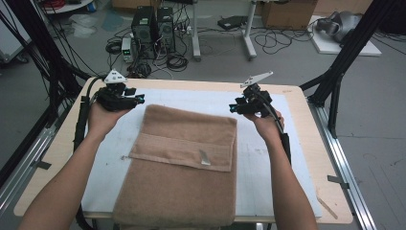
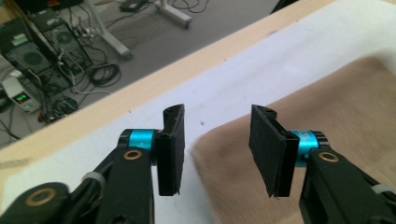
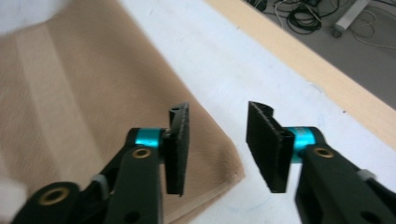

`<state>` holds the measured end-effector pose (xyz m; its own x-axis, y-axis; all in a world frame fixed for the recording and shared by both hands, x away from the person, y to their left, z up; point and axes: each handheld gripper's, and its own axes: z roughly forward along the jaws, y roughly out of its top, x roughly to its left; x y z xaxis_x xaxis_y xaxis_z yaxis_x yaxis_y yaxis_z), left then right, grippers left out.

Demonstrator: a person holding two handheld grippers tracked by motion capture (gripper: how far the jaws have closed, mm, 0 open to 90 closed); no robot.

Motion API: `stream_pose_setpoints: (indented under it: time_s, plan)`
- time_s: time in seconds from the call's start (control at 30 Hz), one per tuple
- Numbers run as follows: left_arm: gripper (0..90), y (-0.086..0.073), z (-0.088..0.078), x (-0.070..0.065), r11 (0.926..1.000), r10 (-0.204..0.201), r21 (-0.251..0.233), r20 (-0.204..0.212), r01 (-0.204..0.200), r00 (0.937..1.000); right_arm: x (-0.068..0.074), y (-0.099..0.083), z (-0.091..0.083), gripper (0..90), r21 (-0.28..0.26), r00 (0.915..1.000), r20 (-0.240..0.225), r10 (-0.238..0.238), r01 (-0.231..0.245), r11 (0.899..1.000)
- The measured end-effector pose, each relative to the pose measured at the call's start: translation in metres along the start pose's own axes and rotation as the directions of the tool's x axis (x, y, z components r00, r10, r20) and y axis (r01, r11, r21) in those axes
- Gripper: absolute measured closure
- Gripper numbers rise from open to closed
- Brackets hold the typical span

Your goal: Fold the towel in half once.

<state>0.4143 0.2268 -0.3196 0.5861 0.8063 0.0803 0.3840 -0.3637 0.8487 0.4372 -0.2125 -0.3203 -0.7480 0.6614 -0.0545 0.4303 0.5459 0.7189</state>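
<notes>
With the folded brown towel point(image 1: 179, 167) lying mid-table, both the left gripper point(image 1: 140, 99) and right gripper point(image 1: 231, 108) hover empty-jawed and parted above its far corners (nothing clamped), so the loose fold may slump crooked.

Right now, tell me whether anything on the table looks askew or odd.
The folded brown towel lies slightly crooked on the white mat, and its near edge hangs over the table's front edge. Nothing is spilled or damaged.
</notes>
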Motion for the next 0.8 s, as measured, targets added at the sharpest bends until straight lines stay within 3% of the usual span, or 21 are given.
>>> stream_pose_setpoints:
  time_s: [0.3, 0.47, 0.63, 0.8]
  plan:
    - [53.2, -0.051, -0.011, -0.017, 1.0000, -0.006, 0.002, 0.076, 0.005, 0.9971, 0.035, -0.031, -0.004, 51.1, -0.024, 0.9951, -0.097, -0.018, 0.016, 1.000]
    - [51.5, -0.073, -0.018, -0.031, 0.9999, 0.001, -0.015, 0.108, 0.001, 0.9942, 0.056, -0.052, -0.008, 49.7, -0.019, 0.9923, -0.114, -0.049, 0.047, 0.999]
    - [51.0, -0.088, -0.022, -0.039, 0.9996, 0.021, 0.017, 0.126, -0.024, 0.9918, 0.066, -0.071, -0.012, 47.1, -0.040, 0.9911, -0.130, -0.029, 0.024, 0.999]
    - [48.0, -0.097, -0.025, -0.046, 0.9992, 0.031, 0.020, 0.150, -0.035, 0.9882, 0.076, -0.087, -0.010, 42.1, -0.042, 0.9901, -0.141, -0.005, -0.001, 0.999]
